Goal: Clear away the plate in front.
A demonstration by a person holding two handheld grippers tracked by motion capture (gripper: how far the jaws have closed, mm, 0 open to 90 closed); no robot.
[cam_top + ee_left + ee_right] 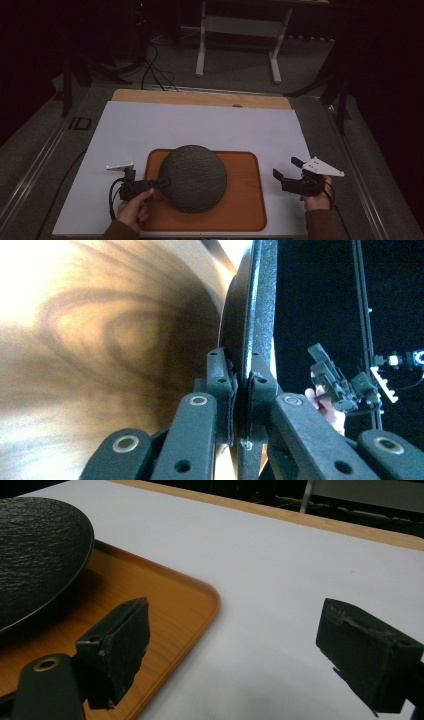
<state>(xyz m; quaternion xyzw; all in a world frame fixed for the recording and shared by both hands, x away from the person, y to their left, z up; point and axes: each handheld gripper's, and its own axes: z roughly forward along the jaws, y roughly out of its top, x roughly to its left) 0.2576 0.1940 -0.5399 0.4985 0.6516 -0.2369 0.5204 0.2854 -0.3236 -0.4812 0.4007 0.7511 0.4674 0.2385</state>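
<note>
High view looks down on the tray [250, 210]; both claw views sit close, sharing its plate [35, 555].

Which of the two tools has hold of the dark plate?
The left tool: its jaws pinch the rim of the dark plate above the wooden tray. The right tool is open beside the tray, off the plate.

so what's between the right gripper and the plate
Just bare wooden tray and a strip of white table. Nothing stands between the open right gripper and the dark plate, as the high view shows.
</note>
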